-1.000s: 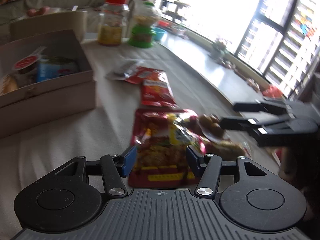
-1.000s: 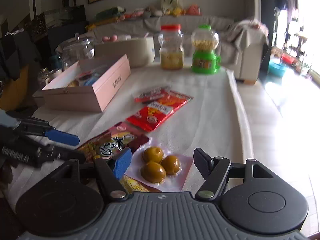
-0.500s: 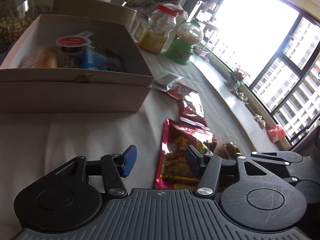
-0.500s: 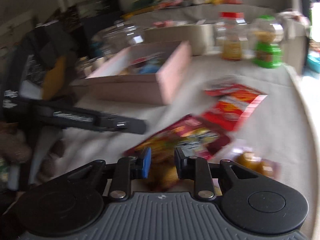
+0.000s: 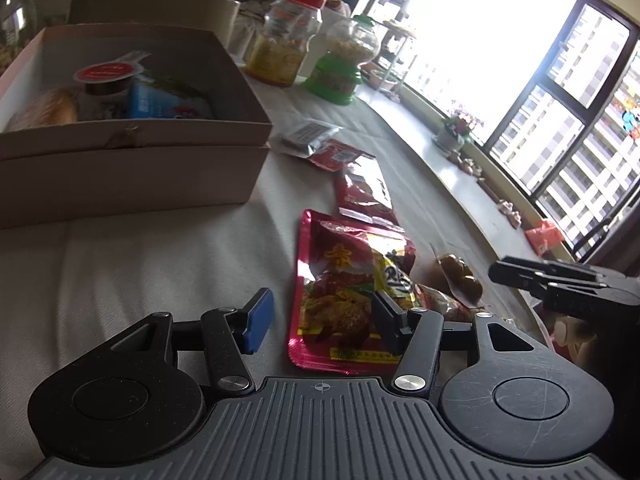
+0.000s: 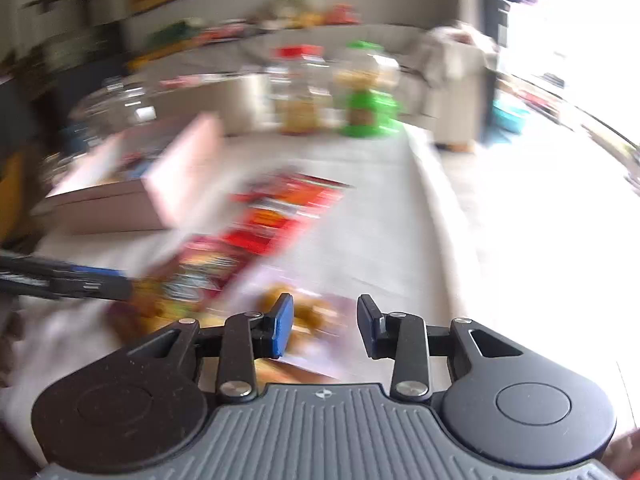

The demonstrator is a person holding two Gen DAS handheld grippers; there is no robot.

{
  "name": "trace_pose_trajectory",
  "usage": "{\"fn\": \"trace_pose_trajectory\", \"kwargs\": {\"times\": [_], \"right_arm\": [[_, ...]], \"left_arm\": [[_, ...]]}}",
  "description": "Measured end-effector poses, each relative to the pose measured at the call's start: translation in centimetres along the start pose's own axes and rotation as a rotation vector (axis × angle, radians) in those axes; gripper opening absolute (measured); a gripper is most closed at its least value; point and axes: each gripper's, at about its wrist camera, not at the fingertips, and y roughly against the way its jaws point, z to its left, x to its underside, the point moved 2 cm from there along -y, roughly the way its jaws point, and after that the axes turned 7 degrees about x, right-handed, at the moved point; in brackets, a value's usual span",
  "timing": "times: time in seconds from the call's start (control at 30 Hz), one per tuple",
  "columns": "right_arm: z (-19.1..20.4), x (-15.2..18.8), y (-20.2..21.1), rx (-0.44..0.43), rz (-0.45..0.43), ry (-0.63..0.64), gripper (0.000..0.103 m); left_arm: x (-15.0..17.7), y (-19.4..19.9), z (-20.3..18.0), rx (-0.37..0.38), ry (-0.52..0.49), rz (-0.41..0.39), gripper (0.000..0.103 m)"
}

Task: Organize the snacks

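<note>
My left gripper [image 5: 322, 320] is open, low over the table. A red snack bag [image 5: 344, 292] lies flat just ahead, its near end by the right finger, and no pad presses on it. A clear packet of brown round snacks [image 5: 460, 276] lies to its right. My right gripper [image 6: 326, 326] has its jaws opening. That clear packet [image 6: 308, 312] shows blurred just beyond the gap, not pinched. Each gripper shows in the other's view: the right gripper [image 5: 520, 276] and the left gripper [image 6: 80, 280]. An open cardboard box [image 5: 132, 160] with several snacks inside stands at the left.
Another red packet [image 5: 362, 190] and a grey packet [image 5: 306, 136] lie farther along the cloth. A red-lidded jar [image 5: 286, 48] and a green-based dispenser [image 5: 344, 68] stand at the far end. The table edge runs along the right, by the windows. The right wrist view is motion-blurred.
The right wrist view swung left and back again, and its jaws went nearly shut and have widened again. The left view turned toward the box and has held still since.
</note>
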Motion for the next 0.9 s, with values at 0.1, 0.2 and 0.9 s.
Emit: {"fn": "trace_pose_trajectory", "kwargs": {"times": [0.1,0.2,0.9], "right_arm": [[-1.8,1.9,0.1,0.022,0.034,-0.036,0.035],[-1.7,3.7,0.3,0.05,0.022,-0.002,0.035],[-3.2,8.4,4.6,0.109,-0.071,0.045,0.061]], "left_arm": [[-0.5,-0.6,-0.3,-0.014,-0.01,0.004,0.06],[-1.2,-1.5,-0.8,-0.028,-0.032,0.011,0.06],[-0.7,-1.8,-10.9,0.012,-0.345,0.052,0.06]]}}
